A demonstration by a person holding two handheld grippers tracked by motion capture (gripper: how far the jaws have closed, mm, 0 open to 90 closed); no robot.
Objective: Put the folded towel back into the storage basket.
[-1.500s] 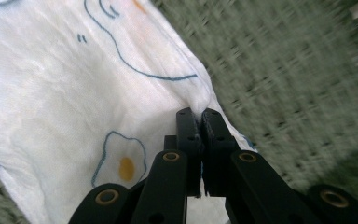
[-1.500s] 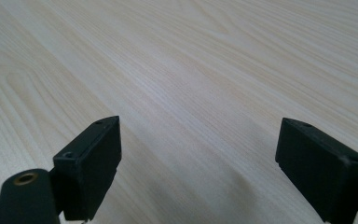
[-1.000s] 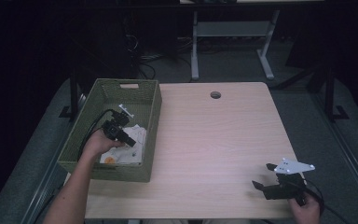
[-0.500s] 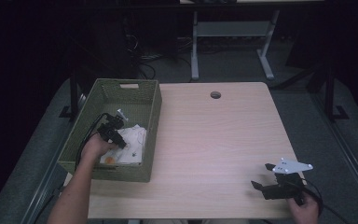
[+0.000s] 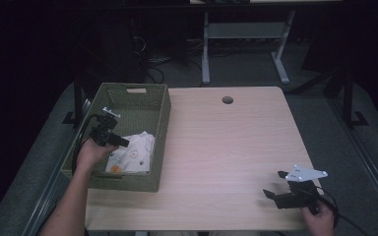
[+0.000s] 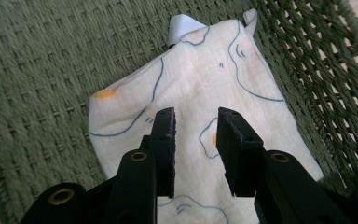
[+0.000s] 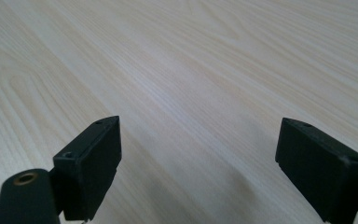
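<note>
A cream cloth (image 6: 200,93) printed with fried eggs lies in the green woven basket (image 5: 152,105) at the table's left. Above it, the left gripper (image 6: 196,135) has just parted its jaws, nothing between them, apparently letting go. The right gripper (image 7: 205,154) rests on the table (image 5: 226,147), jaws spread wide.

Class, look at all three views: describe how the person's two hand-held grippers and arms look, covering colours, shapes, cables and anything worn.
Both tools are black. The left hand-held gripper has two flat, blocky jaws with small screw holes and brass-coloured pivot rings; a black cable loops from it. The right hand-held gripper carries a pale grey three-cornered plate on top and trails a black cable. Both forearms are bare, with no sleeves showing.
</note>
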